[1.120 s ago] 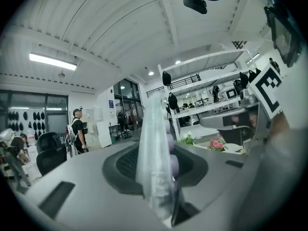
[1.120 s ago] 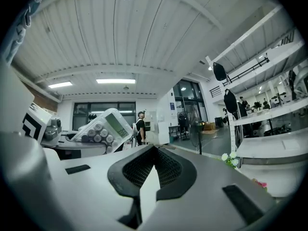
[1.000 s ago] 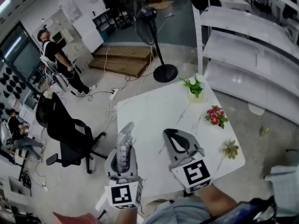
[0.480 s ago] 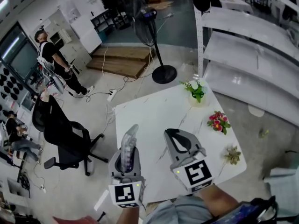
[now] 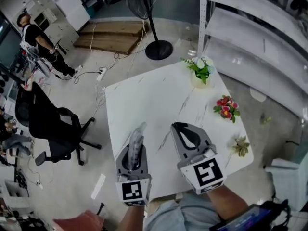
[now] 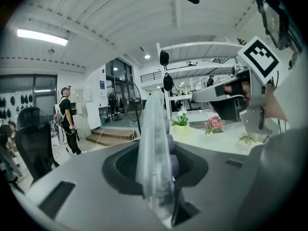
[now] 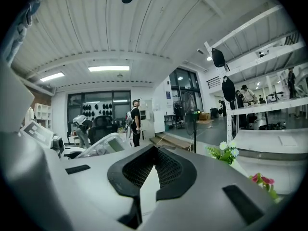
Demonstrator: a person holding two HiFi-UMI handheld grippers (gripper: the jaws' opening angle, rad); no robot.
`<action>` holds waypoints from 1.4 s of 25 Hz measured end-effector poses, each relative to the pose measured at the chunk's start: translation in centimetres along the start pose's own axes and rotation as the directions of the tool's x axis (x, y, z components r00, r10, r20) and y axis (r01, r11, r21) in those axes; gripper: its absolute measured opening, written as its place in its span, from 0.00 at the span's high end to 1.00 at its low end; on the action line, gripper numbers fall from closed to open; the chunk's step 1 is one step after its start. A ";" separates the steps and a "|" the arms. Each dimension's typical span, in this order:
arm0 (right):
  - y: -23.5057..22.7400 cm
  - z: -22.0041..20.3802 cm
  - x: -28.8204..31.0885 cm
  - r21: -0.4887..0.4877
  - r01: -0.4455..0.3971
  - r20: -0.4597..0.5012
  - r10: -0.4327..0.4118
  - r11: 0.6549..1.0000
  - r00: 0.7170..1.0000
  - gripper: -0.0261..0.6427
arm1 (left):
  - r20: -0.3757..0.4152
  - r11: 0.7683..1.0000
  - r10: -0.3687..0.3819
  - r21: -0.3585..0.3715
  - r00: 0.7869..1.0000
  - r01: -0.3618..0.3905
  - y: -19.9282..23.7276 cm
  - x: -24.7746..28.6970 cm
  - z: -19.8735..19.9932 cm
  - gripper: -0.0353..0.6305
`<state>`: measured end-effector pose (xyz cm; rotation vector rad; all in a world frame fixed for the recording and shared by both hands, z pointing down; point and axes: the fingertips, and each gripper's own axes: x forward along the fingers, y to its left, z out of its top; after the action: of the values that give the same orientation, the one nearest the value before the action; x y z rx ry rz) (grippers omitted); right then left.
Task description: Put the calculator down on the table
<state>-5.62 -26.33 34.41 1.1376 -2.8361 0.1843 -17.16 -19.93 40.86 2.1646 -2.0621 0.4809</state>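
The person is holding two grippers out in front, side by side, at the bottom of the head view. Both are pointing away from the person and tipping down just a little. They are hanging over the near edge of the white counter (image 5: 154,100).

The left gripper (image 5: 135,147) is sitting at the lower middle of the frame. Its jaws are squeezing the calculator (image 5: 137,141) between them, only a narrow way apart. The calculator is standing on its thin edge, and its far end is sticking out past the jaws toward the middle of the counter. In the left gripper view the calculator (image 6: 153,129) is showing as a see-through case with purple buttons on its right side. It is being held by the jaws, not lying on the counter.

The right gripper (image 5: 182,129) is sitting just to the right of it. Its jaws are touching at the tips, and nothing is sitting between them. The person's bare forearm (image 5: 226,206) is showing behind it at the lower right.

A pale pot (image 5: 198,82) is standing at the far corner of the counter, in the upper right. It is holding a green plant with white flowers (image 5: 199,66). Pink flowers (image 5: 226,107) are sitting near the right edge. A small spiky plant (image 5: 239,146) is sitting lower down on that edge. I cannot see their pots.
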 end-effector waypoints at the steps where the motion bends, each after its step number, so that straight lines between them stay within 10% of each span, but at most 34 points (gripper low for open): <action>1: -0.2 -0.5 0.0 0.003 0.006 -0.012 -0.006 1.000 1.000 0.93 | -0.015 1.000 -0.007 -0.008 1.000 0.006 -0.1 0.3 -0.7 0.75; 35: -0.8 -9.8 0.9 0.025 0.081 -0.243 -0.072 0.996 0.967 0.93 | -0.270 0.975 -0.184 -0.168 0.945 0.142 -4.2 4.5 -15.6 0.74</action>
<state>-5.40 -26.15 44.24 1.1423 -2.5813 0.3439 -15.25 -19.30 57.54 2.0241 -1.6960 0.5634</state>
